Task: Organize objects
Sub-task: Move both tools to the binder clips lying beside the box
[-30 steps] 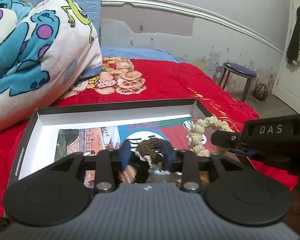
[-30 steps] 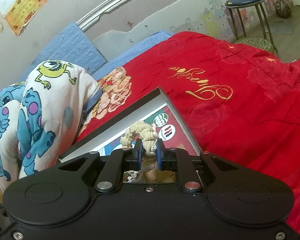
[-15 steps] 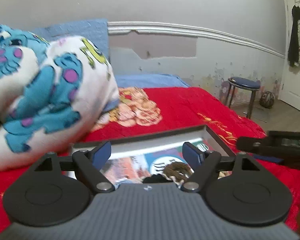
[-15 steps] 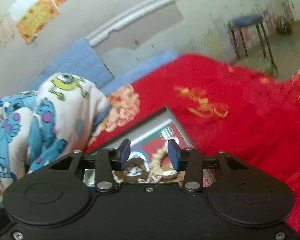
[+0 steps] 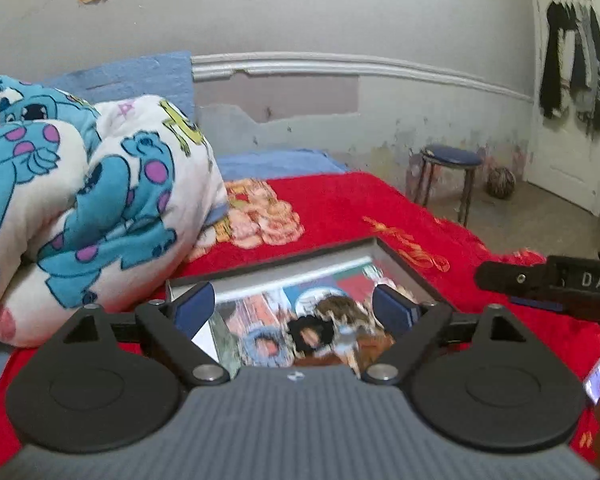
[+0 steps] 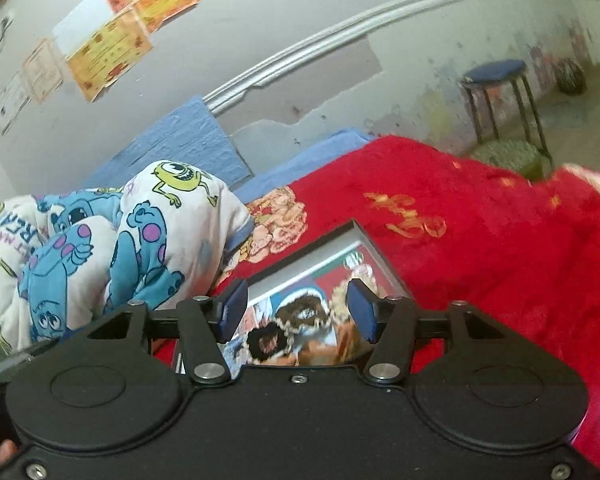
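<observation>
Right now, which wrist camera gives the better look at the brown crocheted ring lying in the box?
The right wrist view: the brown crocheted ring lies between that gripper's open fingers, its hole and pale edging readable. In the left wrist view the ring is smeared by blur, only a brown patch inside the box.

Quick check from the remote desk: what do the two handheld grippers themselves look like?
The left gripper has a grey ribbed body, black linkage arms with round black discs and silver pivot screws, and blue finger pads. The right gripper is all black with blue pads too; from the left camera its side shows white "DAS" lettering.
</observation>
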Motion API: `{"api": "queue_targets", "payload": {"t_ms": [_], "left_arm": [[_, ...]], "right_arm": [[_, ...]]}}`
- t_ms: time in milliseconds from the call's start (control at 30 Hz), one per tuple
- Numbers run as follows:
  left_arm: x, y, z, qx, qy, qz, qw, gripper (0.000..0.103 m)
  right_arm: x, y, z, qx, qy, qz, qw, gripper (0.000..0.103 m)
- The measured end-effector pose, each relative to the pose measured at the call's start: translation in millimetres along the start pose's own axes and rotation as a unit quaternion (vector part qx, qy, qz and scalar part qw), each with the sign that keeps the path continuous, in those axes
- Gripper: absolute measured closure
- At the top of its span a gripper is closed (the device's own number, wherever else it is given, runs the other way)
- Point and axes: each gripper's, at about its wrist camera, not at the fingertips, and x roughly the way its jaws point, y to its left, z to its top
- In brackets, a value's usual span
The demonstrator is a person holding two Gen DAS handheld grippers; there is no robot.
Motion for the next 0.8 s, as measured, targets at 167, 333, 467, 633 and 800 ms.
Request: {"api": "queue_targets", "payload": {"t_ms": [167,333,467,633,800], "left_arm": [[-6.0,-12.7,-24.4,0.050,0.016,-0.019,0.9984,0.011],[1.5,-22.8,-53.7,0.062,0.027,-0.025,0.9974,0.011],[11.7,-28.5,-62.7,0.067,0.039,-0.032,0.9965,0.011],[17.7,-30.1,-71.1,0.063,0.053,-0.041,0.9958,0.012],[25.4,-29.3,-79.8,0.050,0.070,-0.043,0.9954,0.012]], "right_arm": [[0.8,0.0,-15.9,-0.006,0.022,-0.007,1.000,0.049],[6.9,0.2,-27.0,-0.004,0.036,-0.008,0.999,0.049],[10.2,-4.5,-35.4,0.004,0.044,-0.015,0.999,0.049],[10.9,-16.0,-44.1,0.033,0.056,-0.033,0.997,0.049],[6.4,-16.4,-53.7,0.038,0.077,-0.052,0.995,0.049]]}}
